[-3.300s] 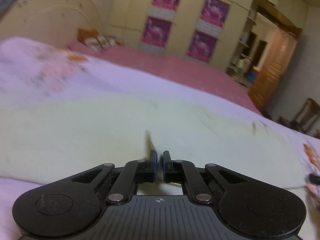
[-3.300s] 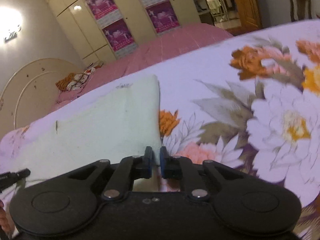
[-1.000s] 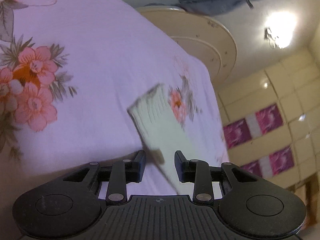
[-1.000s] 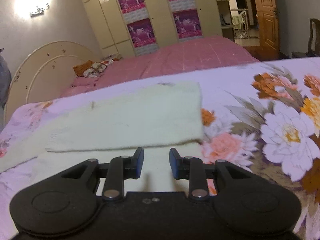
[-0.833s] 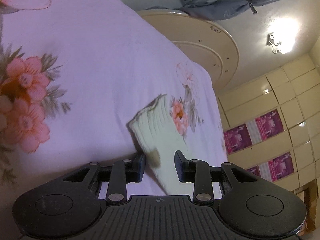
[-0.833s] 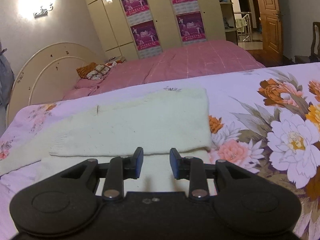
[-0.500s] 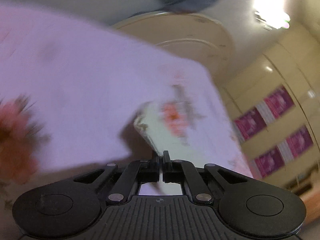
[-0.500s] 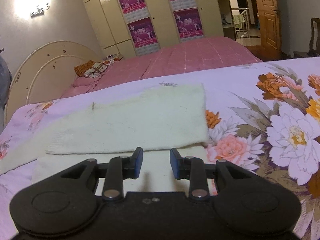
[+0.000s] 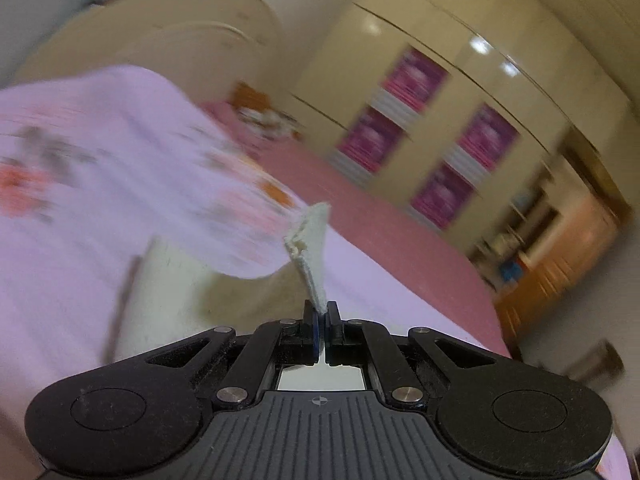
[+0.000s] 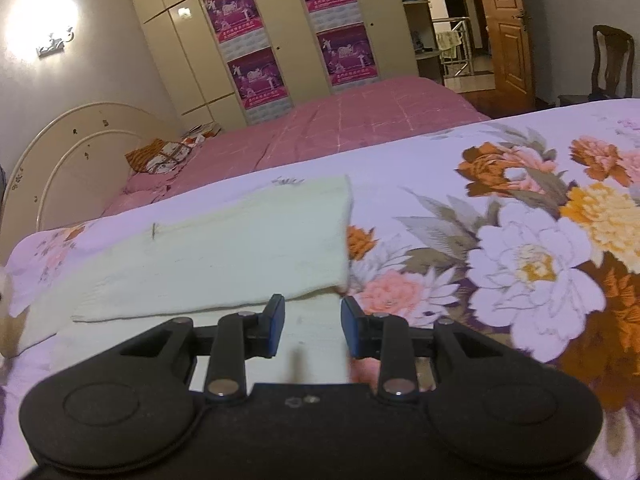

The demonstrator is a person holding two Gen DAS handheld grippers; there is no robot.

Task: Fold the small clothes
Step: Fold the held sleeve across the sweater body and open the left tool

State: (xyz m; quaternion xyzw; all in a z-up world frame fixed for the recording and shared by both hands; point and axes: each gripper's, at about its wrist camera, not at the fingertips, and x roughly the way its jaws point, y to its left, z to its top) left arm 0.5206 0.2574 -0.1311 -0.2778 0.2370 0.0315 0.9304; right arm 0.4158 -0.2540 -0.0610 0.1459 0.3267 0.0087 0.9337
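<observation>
**Left gripper lifts a cuff while the right waits over the fold**

The left gripper (image 9: 321, 322) has its jaws pinched tight on the ribbed end of a pale cream knitted garment (image 10: 224, 256), and that end stands up out of the jaws as a thin wedge of cloth, clear of the bed. Holding it by the very tip seems meant to let the rest trail, so the piece can be carried across and laid over the body.

The right gripper (image 10: 312, 326) stands partly open and holds nothing; its blue pads straddle the near edge of the garment, just below an already doubled layer, probably ready to pin or take that edge.

The garment lies flat on a lilac bedspread printed with large flowers (image 10: 520, 248). Beyond are a pink bed (image 10: 360, 120) and cream wardrobe doors with purple posters (image 10: 248, 52); their writing is too small to read.
</observation>
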